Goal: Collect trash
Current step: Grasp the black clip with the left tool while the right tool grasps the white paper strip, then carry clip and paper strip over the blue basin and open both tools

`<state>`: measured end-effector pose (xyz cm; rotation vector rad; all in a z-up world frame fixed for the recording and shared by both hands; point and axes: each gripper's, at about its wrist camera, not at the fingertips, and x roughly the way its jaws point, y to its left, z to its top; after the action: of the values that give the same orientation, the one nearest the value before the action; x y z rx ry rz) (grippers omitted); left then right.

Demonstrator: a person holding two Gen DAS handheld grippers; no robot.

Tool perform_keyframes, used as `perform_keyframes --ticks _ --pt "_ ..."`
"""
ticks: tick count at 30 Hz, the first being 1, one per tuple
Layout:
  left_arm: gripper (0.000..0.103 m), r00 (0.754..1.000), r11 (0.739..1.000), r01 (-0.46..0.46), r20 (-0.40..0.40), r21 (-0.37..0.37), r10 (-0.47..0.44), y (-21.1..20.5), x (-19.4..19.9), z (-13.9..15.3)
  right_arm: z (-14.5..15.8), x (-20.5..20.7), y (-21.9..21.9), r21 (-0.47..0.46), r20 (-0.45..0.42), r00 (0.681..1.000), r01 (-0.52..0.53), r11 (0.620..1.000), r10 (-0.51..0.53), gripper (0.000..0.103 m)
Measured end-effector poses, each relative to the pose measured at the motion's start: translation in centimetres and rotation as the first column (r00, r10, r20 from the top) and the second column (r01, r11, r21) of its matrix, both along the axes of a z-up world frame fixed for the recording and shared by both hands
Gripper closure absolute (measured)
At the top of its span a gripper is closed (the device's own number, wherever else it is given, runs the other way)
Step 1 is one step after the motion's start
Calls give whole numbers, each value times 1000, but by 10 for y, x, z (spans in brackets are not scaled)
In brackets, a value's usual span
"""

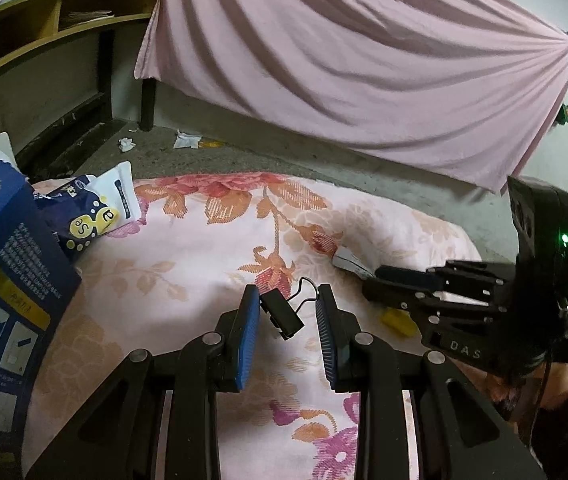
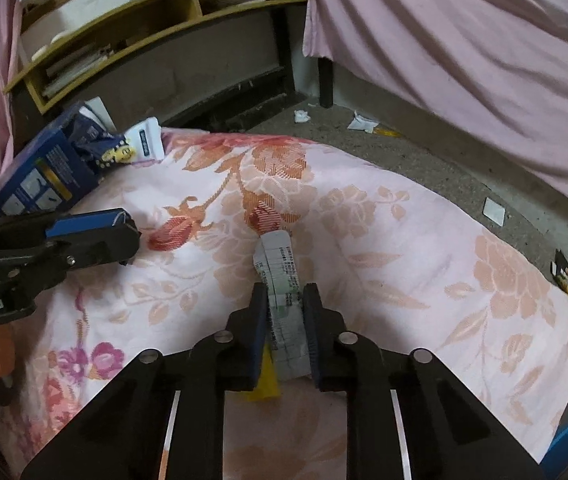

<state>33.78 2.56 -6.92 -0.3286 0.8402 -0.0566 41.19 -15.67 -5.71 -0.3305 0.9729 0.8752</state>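
On the floral bedspread (image 1: 188,248), my left gripper (image 1: 287,294) is shut on a small black binder clip (image 1: 282,318). The clip's body rests against the left pad and its wire handle against the right. My right gripper (image 2: 285,292) is shut on a flat grey-white printed packet (image 2: 280,264), which sticks out forward past the fingertips. A yellow scrap (image 2: 266,384) lies under that gripper. In the left wrist view the right gripper (image 1: 367,276) lies low at the right with the packet (image 1: 345,260) at its tip. In the right wrist view the left gripper (image 2: 126,236) reaches in from the left.
A torn blue box (image 1: 4,280) and a blue-white wrapper (image 1: 96,208) lie at the bed's far left. Crumpled papers (image 2: 301,116) (image 2: 361,123), a white square (image 2: 493,211) and a dark wrapper (image 2: 565,276) litter the concrete floor. A pink sheet (image 1: 343,60) hangs behind, beside a wooden shelf (image 2: 144,28).
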Motion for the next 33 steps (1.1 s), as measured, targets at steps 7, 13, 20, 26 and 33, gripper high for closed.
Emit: perform_keyframes --ticks 7,13,20,26,33 --pt "79 994 1000 -9 106 -26 11 -7 -10 25 48 -30 -36 215 149 982 79 973 -113 88" --pt "79 961 1000 22 275 -20 -16 -34 -24 68 100 -68 -79 405 312 916 114 907 -254 88" --pt "79 857 996 88 509 18 -85 -82 -50 119 141 -114 -135 533 454 782 146 833 -427 88" --pt "79 742 982 166 644 93 -187 -137 -71 152 162 -149 -180 589 545 628 185 787 -555 88" --pt "79 601 952 260 744 162 -291 -206 -98 173 179 -182 -241 623 600 462 243 744 -653 87"
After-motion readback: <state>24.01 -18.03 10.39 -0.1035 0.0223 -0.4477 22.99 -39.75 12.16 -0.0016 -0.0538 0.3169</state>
